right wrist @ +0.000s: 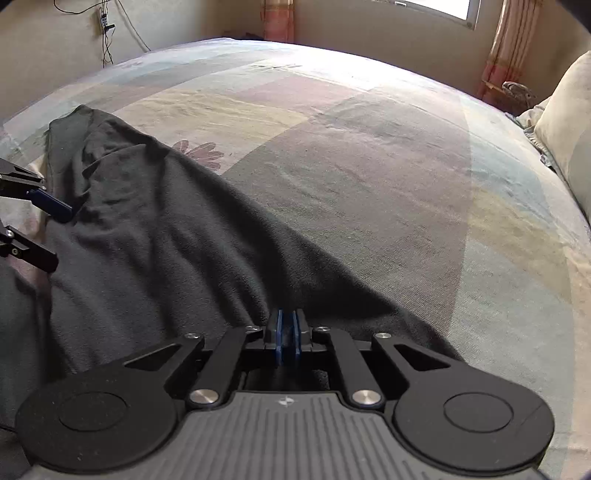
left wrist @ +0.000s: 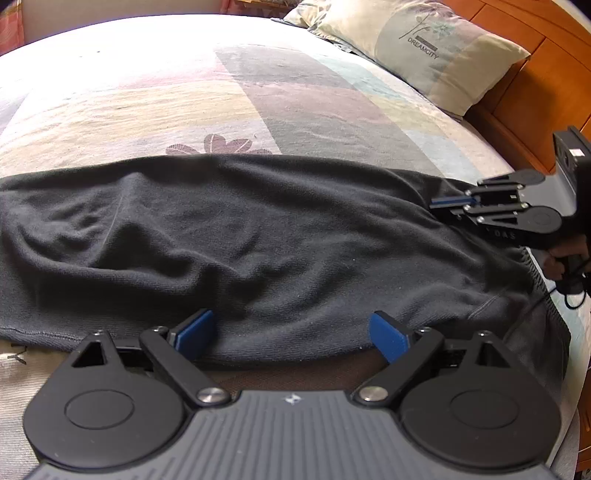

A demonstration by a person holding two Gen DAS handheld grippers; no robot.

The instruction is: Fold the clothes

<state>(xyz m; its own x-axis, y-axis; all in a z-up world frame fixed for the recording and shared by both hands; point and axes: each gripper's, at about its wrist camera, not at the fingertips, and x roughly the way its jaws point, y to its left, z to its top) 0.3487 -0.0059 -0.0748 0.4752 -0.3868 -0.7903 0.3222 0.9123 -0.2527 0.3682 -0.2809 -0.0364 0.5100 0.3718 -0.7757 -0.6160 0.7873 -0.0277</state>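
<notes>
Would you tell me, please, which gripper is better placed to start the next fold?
Right. The right gripper is shut at the garment's edge; whether it pinches cloth is unclear. The left gripper hangs open over the near hem, holding nothing.

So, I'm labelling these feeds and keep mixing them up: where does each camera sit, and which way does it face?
Left wrist: on the left gripper, jaws open, looking down across the dark grey fleece garment toward the pale printed pillow; a hand holds the right gripper at the right edge.
Right wrist: on the right gripper, jaws together, facing across the pastel patchwork bedspread toward the window wall; the left gripper enters at left.
Shared: garment, bedspread, pillow, each other's gripper.
</notes>
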